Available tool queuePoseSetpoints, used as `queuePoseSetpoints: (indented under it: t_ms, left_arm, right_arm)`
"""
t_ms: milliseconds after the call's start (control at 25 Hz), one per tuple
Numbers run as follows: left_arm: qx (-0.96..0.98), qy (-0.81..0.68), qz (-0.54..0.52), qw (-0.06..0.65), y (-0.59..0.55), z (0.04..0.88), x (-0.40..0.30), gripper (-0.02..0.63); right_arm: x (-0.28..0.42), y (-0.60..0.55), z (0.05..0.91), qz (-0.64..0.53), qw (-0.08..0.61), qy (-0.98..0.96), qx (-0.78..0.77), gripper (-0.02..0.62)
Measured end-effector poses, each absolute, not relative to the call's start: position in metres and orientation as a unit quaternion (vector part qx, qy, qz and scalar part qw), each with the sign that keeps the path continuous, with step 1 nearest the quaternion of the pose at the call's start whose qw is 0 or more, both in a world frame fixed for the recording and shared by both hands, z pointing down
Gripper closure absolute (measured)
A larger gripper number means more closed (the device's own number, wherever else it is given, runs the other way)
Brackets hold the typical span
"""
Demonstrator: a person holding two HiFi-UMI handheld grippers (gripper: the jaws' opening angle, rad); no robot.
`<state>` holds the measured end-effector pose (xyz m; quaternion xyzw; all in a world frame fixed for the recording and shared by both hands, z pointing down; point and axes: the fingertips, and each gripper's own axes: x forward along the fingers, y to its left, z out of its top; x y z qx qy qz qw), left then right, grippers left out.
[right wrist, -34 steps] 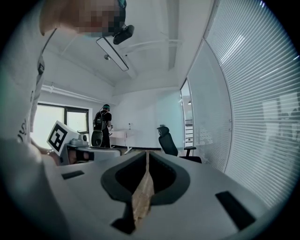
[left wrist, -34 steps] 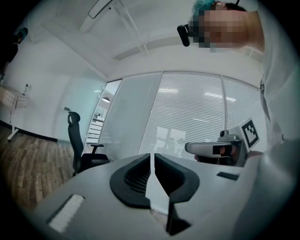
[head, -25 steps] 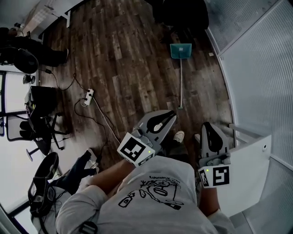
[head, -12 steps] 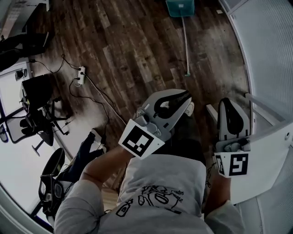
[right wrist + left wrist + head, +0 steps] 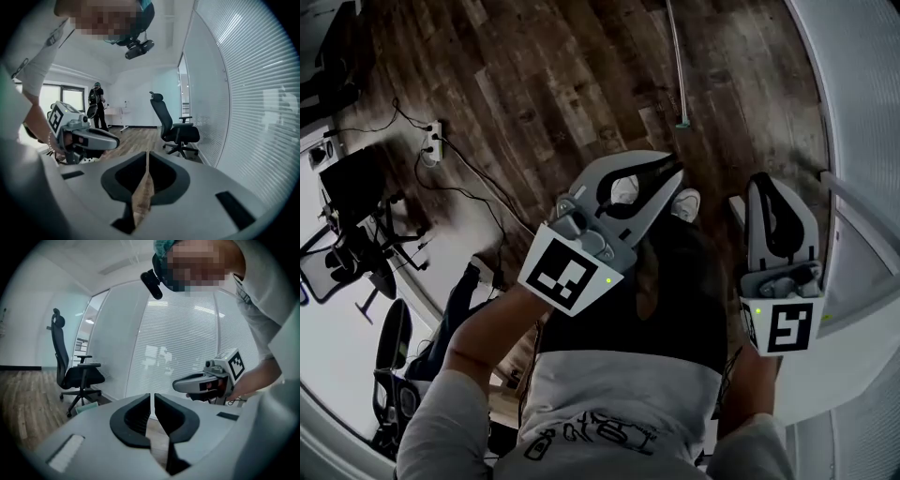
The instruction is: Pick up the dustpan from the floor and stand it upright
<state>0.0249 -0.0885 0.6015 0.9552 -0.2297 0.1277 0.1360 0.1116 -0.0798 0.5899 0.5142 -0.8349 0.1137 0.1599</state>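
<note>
In the head view the dustpan handle (image 5: 677,66) lies on the floor (image 5: 544,84) at upper centre, beyond the left tongs (image 5: 673,172) mid-frame, the right tongs (image 5: 767,181) beside them. A power strip (image 5: 434,141) lies upper left.

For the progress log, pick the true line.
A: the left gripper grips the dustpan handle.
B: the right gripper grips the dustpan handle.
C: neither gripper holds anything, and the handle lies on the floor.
C: the left gripper and right gripper both have nothing between their jaws, and the handle lies on the floor beyond them.
</note>
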Motion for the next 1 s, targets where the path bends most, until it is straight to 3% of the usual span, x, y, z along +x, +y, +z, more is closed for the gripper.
queuePoseSetpoints:
  t_ms: [240, 640, 800, 1000]
  left_arm:
    - [0.974, -0.172, 0.132, 0.069, -0.084, 0.702, 0.047, 0.583]
    - [0.980, -0.113, 0.152, 0.063, -0.088, 0.885, 0.065, 0.581]
    - [0.981, -0.082, 0.160, 0.072, -0.103, 0.977, 0.057, 0.580]
    - [0.986, -0.035, 0.149, 0.070, -0.087, 1.037, 0.085, 0.580]
  right_arm:
    - [0.116, -0.067, 0.706, 0.110, 0.189, -0.857, 0.466, 0.577]
    - [0.108, -0.062, 0.908, 0.124, 0.210, -0.906, 0.345, 0.577]
    - [0.099, -0.085, 1.011, 0.167, 0.187, -0.911, 0.328, 0.574]
    - [0.124, -0.071, 1.083, 0.168, 0.202, -0.909, 0.324, 0.514]
